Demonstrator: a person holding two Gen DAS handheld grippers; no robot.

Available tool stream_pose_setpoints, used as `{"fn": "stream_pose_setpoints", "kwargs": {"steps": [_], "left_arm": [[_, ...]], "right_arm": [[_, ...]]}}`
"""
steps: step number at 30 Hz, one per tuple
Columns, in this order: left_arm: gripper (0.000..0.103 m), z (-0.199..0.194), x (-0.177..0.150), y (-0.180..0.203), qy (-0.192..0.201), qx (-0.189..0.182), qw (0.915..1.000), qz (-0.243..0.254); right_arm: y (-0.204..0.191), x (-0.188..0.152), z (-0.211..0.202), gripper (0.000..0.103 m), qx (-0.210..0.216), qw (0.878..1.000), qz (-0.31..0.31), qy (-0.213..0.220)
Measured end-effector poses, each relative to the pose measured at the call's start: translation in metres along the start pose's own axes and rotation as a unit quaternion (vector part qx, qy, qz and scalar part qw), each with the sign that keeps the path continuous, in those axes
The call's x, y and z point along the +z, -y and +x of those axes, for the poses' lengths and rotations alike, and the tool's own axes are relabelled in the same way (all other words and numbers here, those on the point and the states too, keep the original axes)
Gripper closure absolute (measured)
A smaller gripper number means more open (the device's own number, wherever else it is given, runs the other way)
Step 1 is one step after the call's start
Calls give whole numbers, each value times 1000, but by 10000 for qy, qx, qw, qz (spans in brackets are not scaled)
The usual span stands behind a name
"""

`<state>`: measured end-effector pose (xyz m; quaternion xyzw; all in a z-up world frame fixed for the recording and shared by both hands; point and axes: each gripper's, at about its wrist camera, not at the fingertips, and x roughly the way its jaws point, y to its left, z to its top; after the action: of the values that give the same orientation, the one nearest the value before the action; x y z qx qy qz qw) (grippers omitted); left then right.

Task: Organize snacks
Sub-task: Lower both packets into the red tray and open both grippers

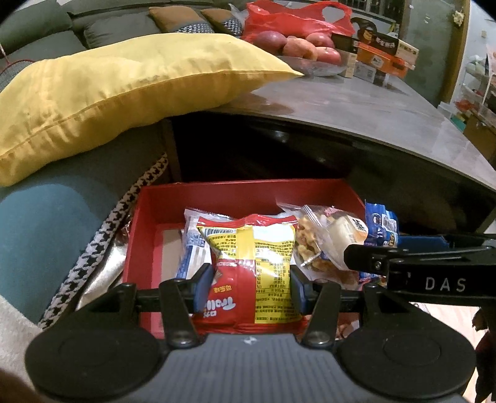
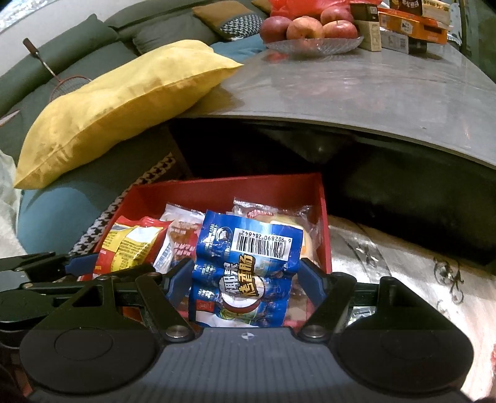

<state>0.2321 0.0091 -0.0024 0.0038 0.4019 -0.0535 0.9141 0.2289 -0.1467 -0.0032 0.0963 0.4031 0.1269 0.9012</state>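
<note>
While both grippers' fingers (image 1: 204,279) grasp snack packets, apples (image 2: 307,28) crowd the grey table (image 2: 356,90) beside a sofa (image 2: 77,46).

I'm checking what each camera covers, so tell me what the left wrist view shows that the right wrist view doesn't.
Only the left wrist view shows the left gripper clamped on the red and yellow snack bag, and the whole red plastic bag.

Only the right wrist view shows the right gripper closed on the blue sausage pack, and the badminton racket.

Both show the red box, yellow pillow, apples and grey table.
</note>
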Motion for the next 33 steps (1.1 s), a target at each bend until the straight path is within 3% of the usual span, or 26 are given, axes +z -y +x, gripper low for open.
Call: {"fn": "stream_pose_setpoints", "kwargs": {"steps": [28,33], "left_arm": [[58,46,6,-7,-206,375,9990,-97],[51,49,3,-2,-259,538,9982,68]], "right_arm": [[-2,12,45,24,-192,9990,-389,50],[-2,10,48,23,-281,9986,-437,15]]}}
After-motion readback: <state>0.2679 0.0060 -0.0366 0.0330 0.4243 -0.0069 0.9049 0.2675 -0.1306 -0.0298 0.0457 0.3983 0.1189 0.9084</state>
